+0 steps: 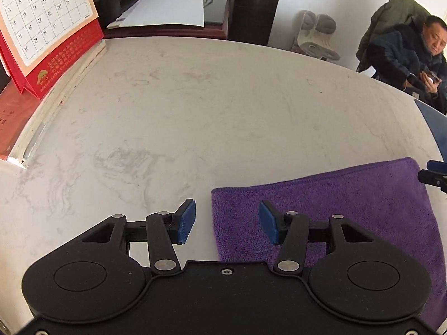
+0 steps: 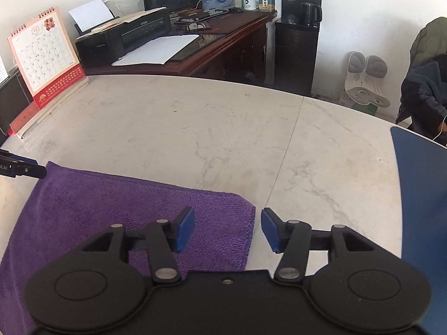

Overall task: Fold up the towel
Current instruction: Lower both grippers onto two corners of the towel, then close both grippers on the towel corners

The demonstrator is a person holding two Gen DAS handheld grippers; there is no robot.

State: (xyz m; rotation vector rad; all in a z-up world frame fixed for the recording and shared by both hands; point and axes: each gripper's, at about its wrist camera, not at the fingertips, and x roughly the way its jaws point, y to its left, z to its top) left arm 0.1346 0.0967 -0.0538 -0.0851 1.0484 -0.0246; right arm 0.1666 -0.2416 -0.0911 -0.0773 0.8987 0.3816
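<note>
Towel: the purple towel [image 1: 335, 209] lies flat on the white marble table [image 1: 181, 111], near the front edge. It looks folded, with neat straight sides.
Left gripper: the left gripper [image 1: 226, 222] hangs over the towel's left edge. Its two blue pads are apart and nothing is between them. One pad is over bare table, the other over the towel.
Right gripper: the right gripper [image 2: 227, 229] hangs over the towel's right edge. Its pads are apart too, and it holds nothing.
Calendar: a red desk calendar [image 2: 46, 55] stands at the far left of the table.
Person: someone in a dark coat [image 1: 410, 55] sits by the wall.
</note>
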